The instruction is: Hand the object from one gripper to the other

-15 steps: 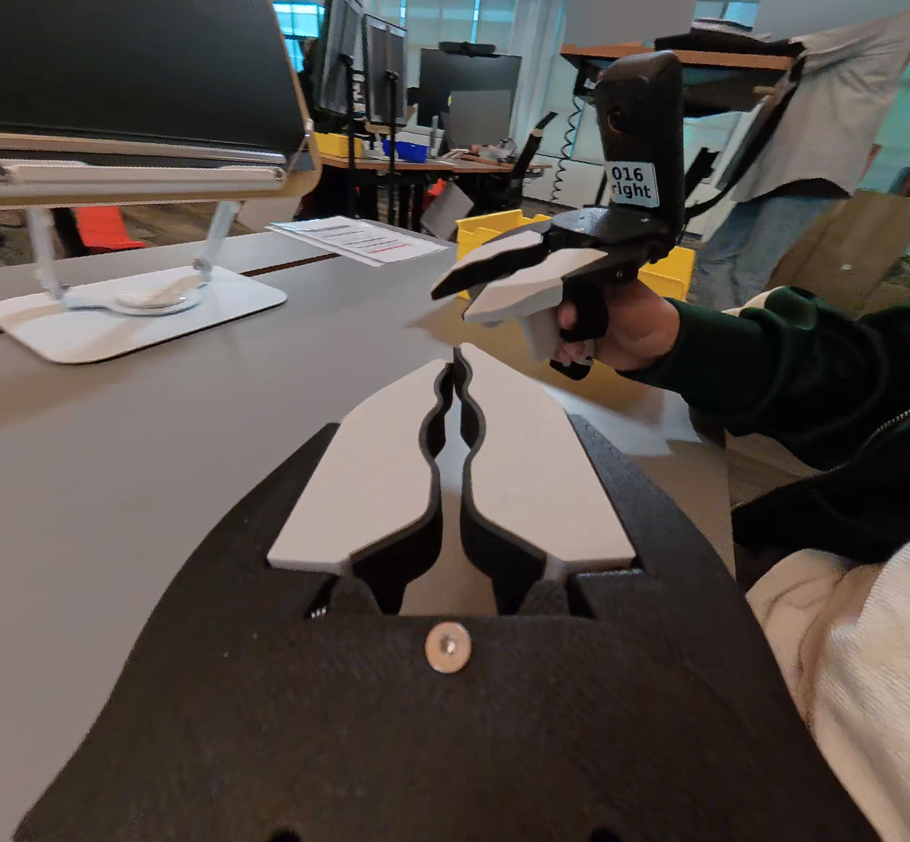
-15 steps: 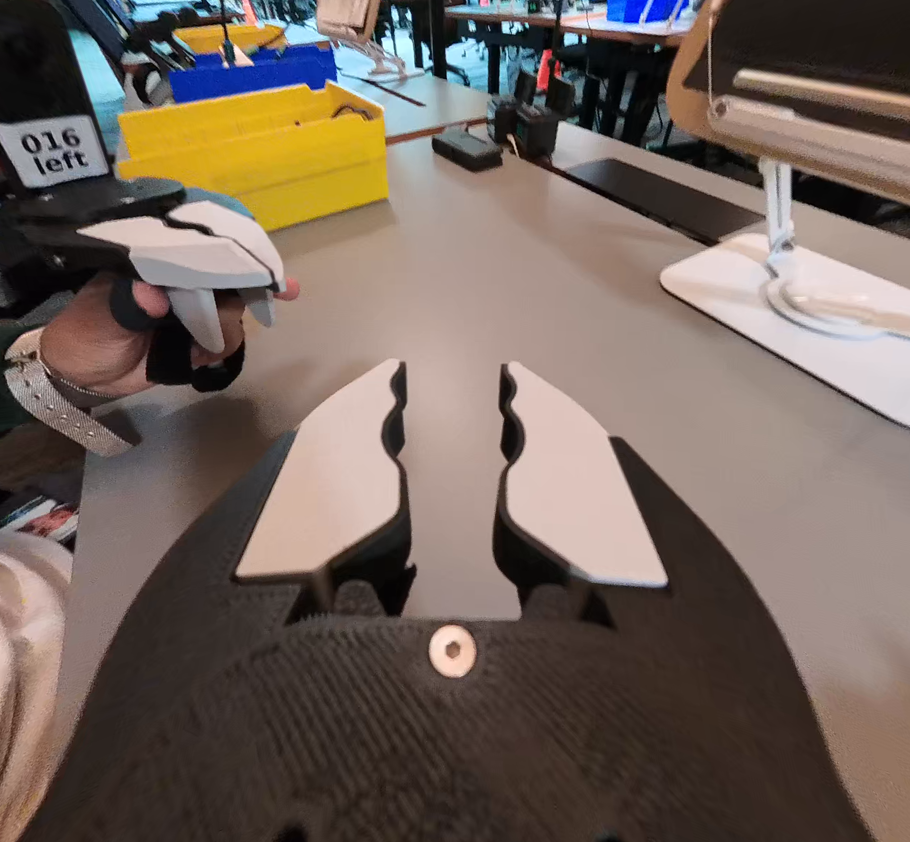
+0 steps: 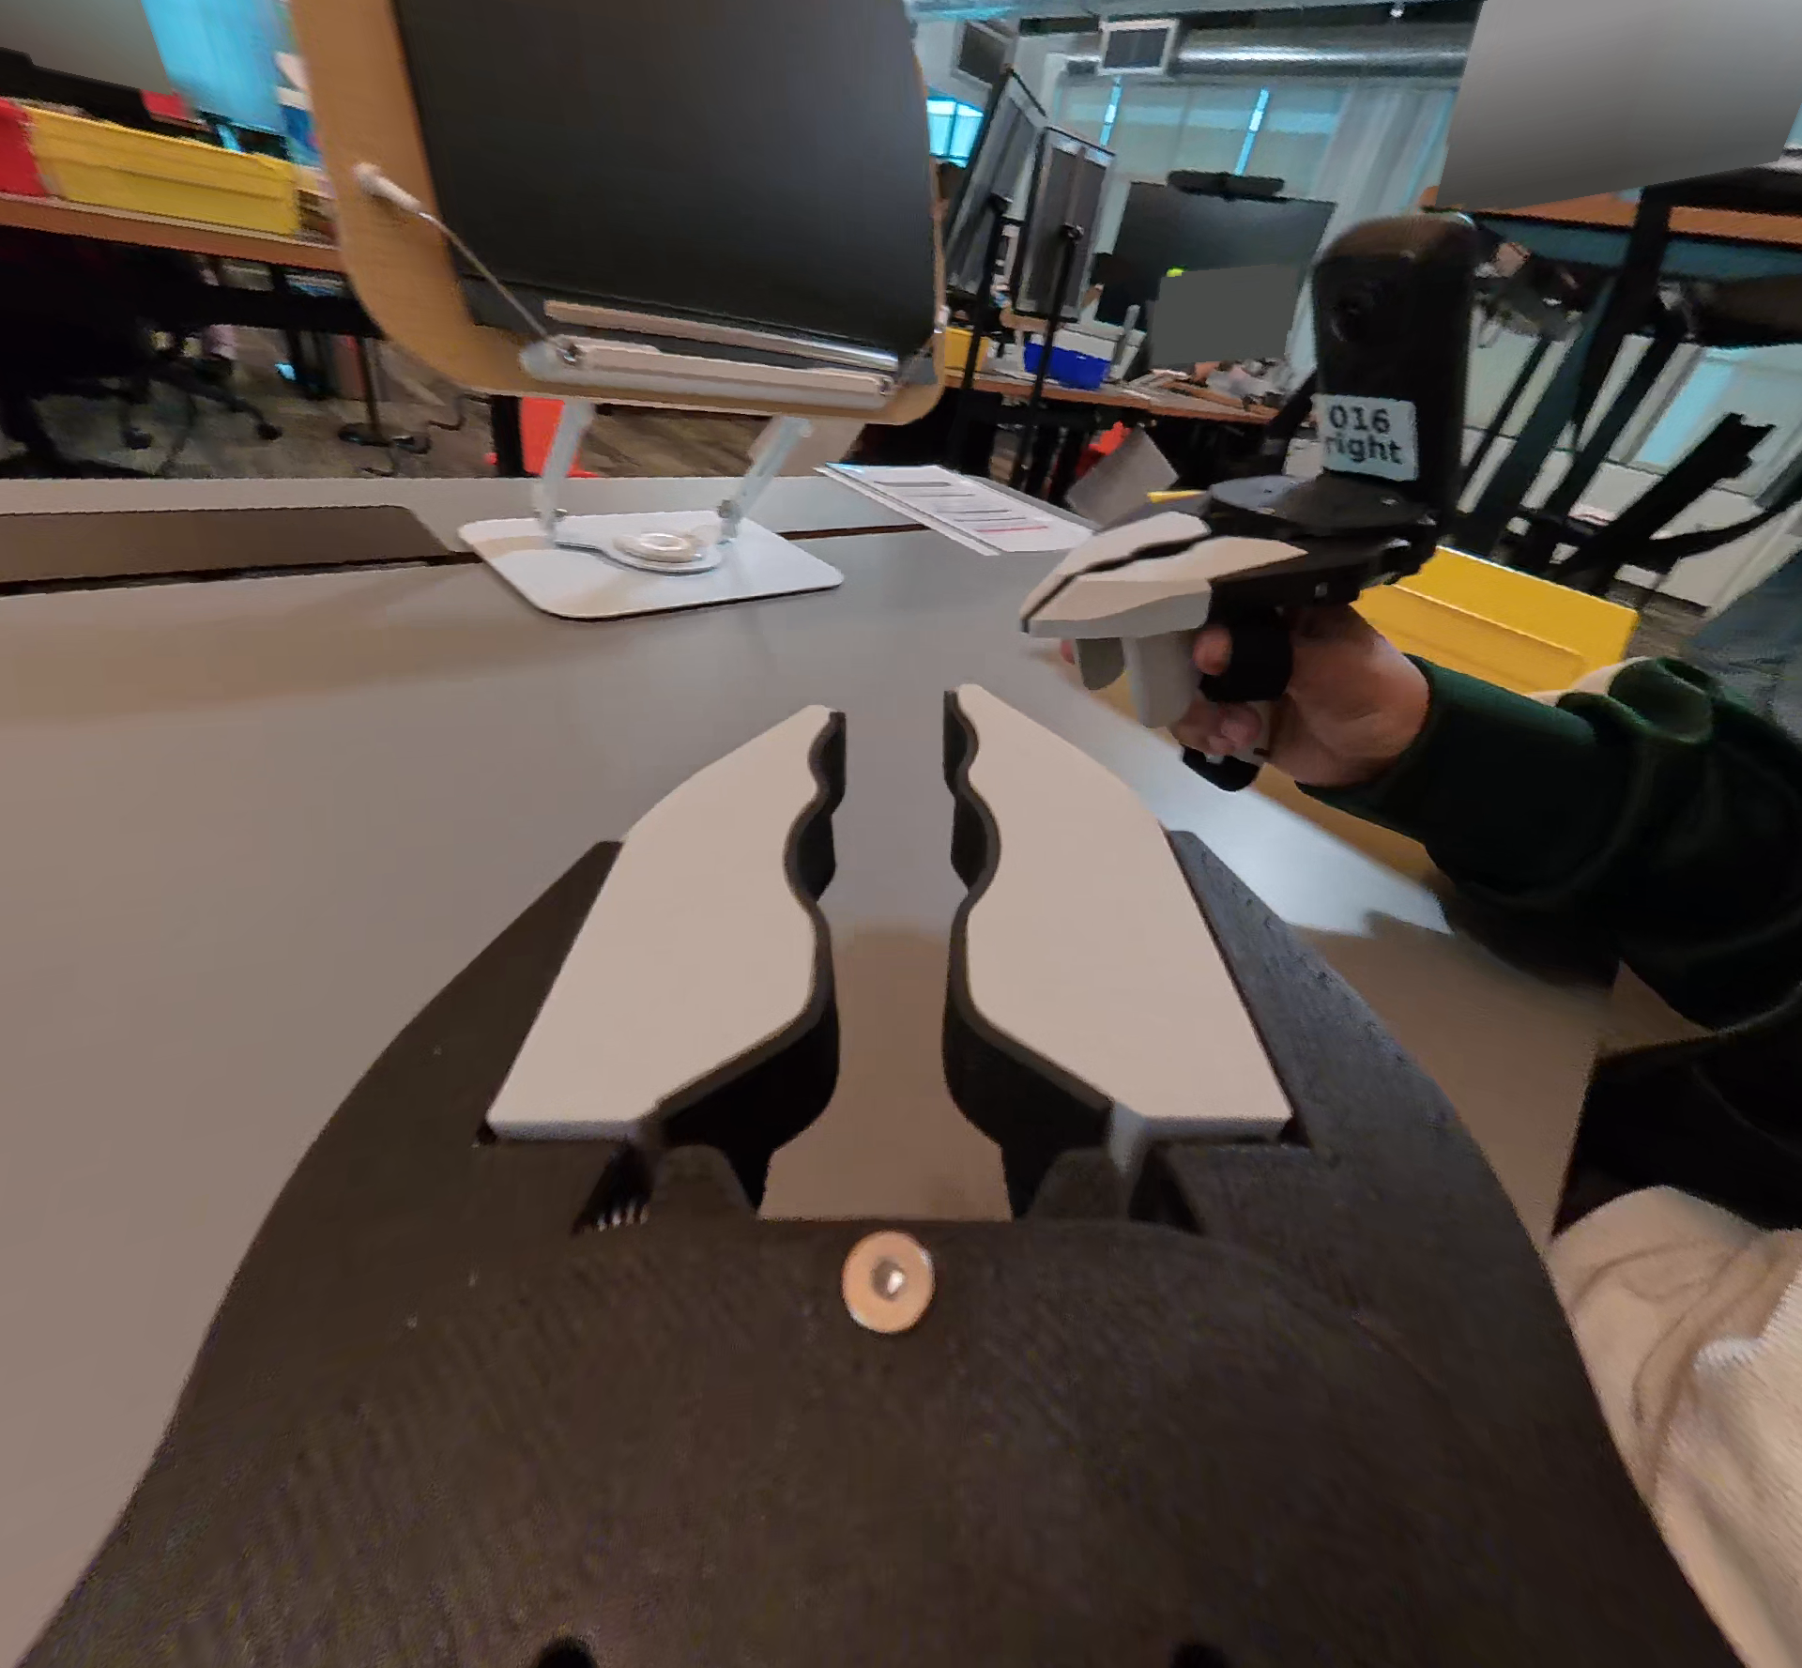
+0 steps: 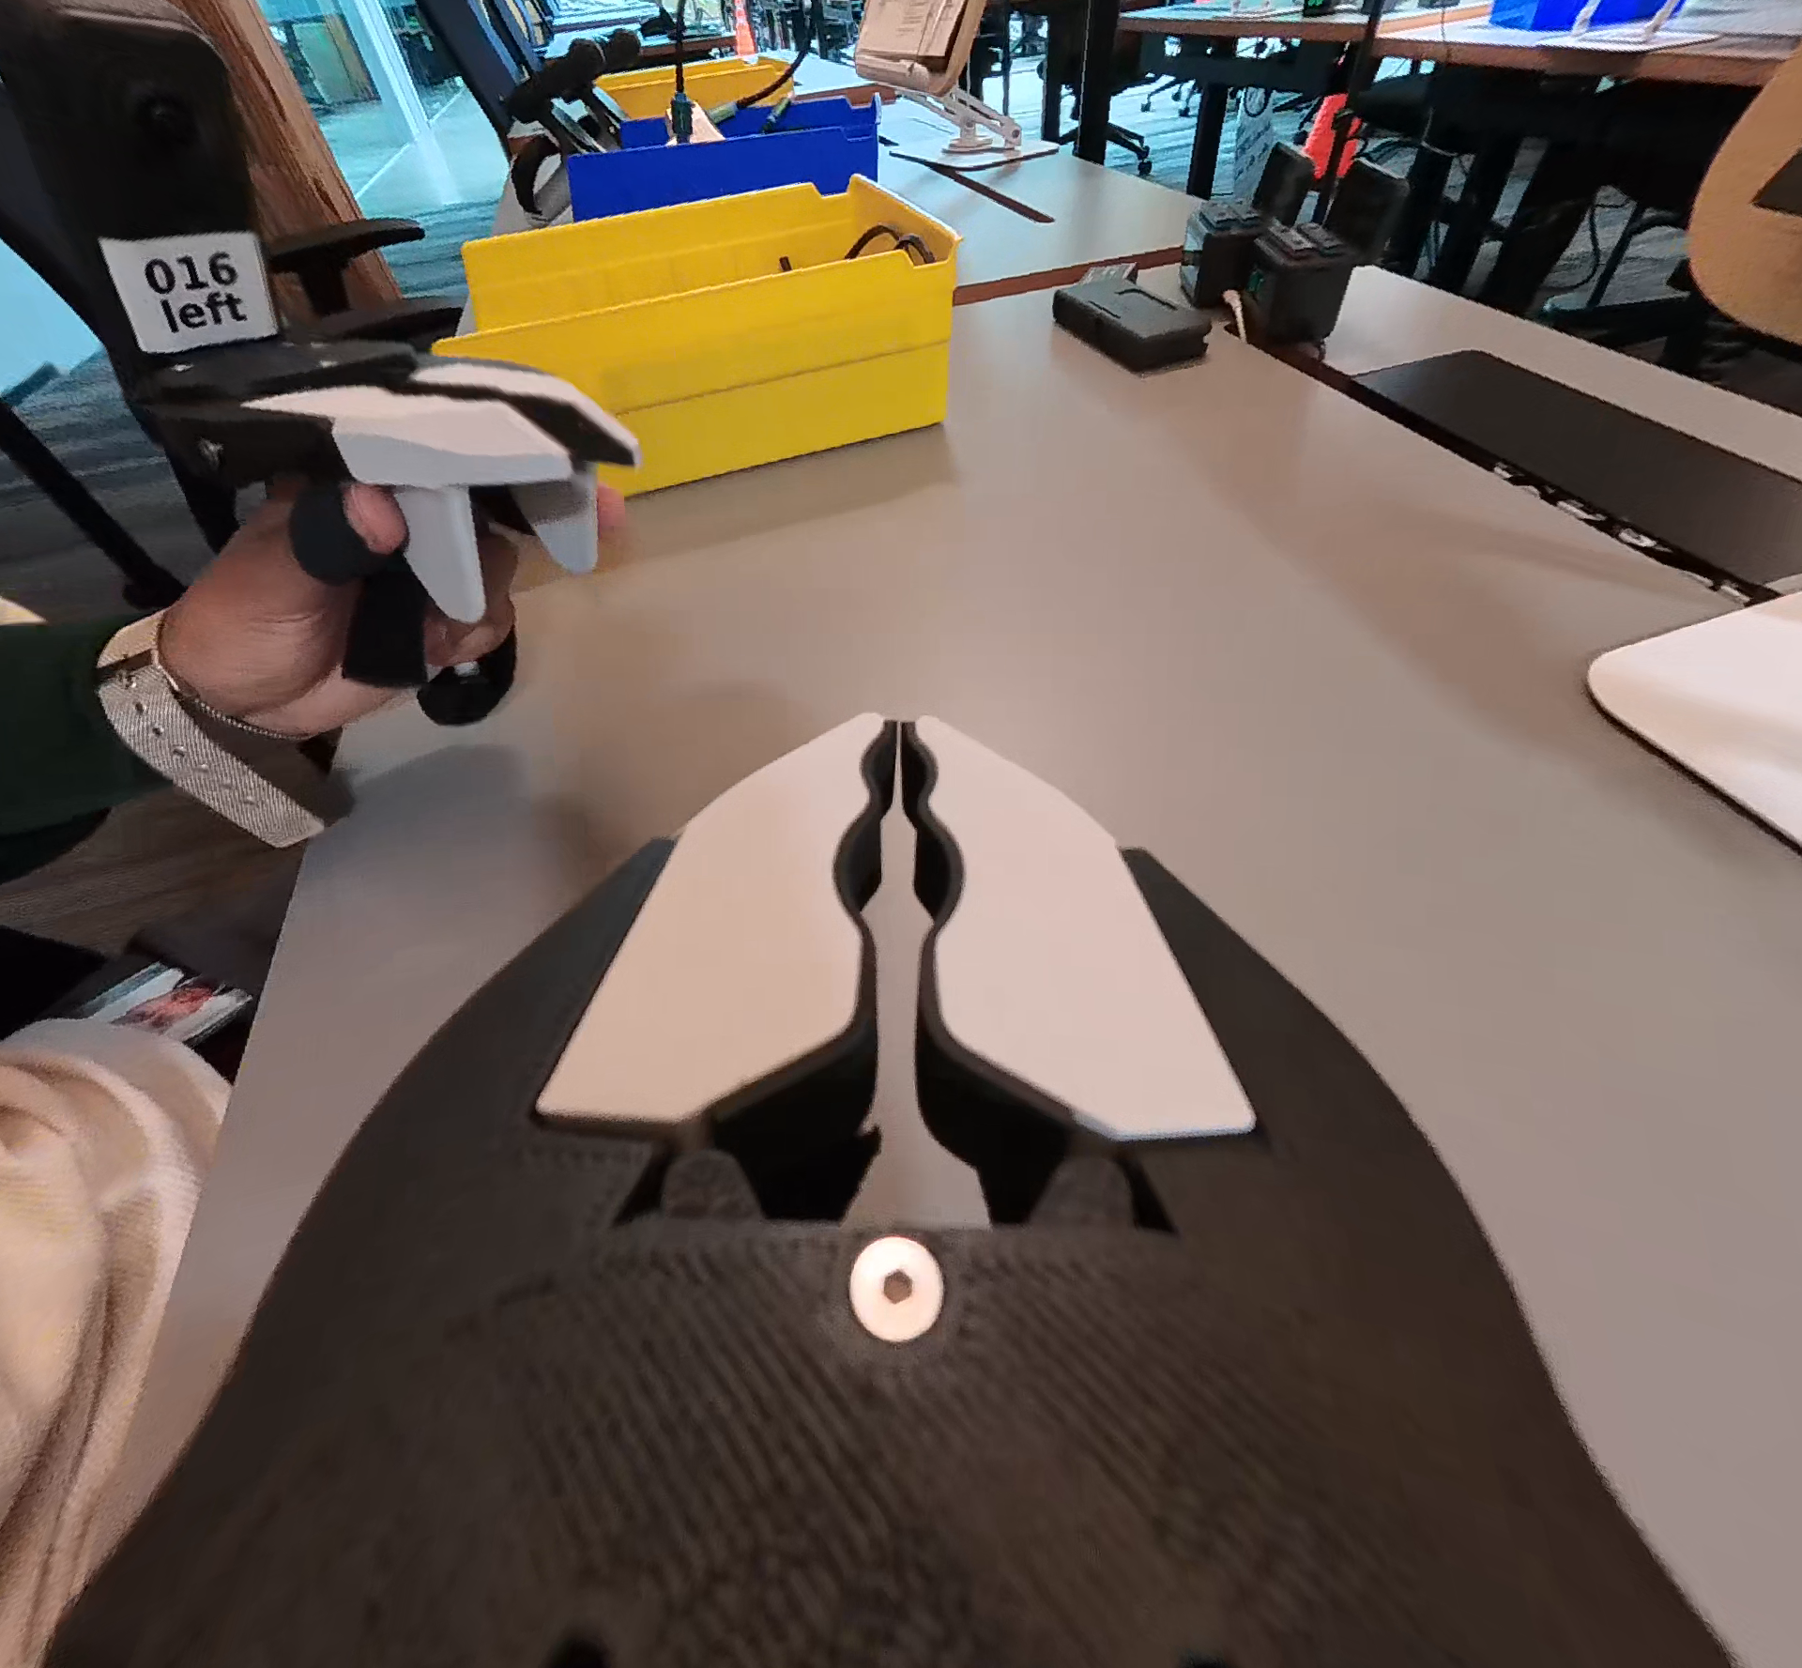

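Over the table [image 3: 293, 743]: both tools are held above the grey top, neither touching it, as far as I can tell.
Left tool [image 3: 892, 704]: fingers parted by a moderate gap, nothing between them, only bare table seen through the gap.
Right tool [image 4: 897, 724]: fingers pressed together, tips meeting, nothing clamped.
Task object: not visible in either view; not in either tool, not on the table stretch shown. Cannot tell where it is.
Key relation: right tool sits just right of and a bit beyond the left tool's tips, its tips pointing left across the left tool's line; tools near each other, not touching.
Long axis: none to give, object unseen.
Nearer arm: cannot judge without the object.
Far left: tablet stand [image 3: 663, 568] on its white base, well clear of both tools.
Far side in right view: yellow bin [image 4: 780, 373] behind the left tool, black box [image 4: 1131, 324] farther right.
Step judged: no transfer possible from this pose; the object has to be found and gripped first.
Risk: tips could knock together if either tool swings in.
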Tool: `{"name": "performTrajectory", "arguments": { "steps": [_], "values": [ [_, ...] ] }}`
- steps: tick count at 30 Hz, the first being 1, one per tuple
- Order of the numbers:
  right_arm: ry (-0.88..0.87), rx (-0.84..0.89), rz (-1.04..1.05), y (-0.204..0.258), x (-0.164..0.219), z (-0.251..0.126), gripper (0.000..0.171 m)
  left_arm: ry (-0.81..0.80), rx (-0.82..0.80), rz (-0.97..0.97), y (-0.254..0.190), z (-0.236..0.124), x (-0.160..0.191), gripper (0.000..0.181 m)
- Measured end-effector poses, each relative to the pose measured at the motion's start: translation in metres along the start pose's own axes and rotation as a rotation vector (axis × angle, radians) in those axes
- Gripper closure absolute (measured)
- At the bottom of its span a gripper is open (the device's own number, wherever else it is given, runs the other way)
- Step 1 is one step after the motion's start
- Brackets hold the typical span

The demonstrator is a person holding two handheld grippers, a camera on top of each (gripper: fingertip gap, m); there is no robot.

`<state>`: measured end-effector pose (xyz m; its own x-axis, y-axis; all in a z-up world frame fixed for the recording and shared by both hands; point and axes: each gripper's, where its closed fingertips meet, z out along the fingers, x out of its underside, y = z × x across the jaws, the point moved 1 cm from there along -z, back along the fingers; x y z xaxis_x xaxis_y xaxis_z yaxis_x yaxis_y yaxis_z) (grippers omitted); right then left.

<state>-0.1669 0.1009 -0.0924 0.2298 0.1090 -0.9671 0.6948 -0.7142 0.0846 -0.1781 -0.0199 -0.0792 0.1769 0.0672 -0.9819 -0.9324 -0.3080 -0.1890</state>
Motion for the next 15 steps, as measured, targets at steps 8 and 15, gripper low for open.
{"name": "performTrajectory", "arguments": {
  "steps": [8,15],
  "values": [
    [0.003,-0.013,0.075,-0.007,0.012,-0.006,0.164,0.018,-0.566,0.206,0.125,-0.129,-0.094,0.152],
    [0.058,0.036,0.081,-0.009,0.029,-0.024,0.164,0.367,-1.053,0.056,0.231,-0.282,-0.063,0.174]
  ]
}}
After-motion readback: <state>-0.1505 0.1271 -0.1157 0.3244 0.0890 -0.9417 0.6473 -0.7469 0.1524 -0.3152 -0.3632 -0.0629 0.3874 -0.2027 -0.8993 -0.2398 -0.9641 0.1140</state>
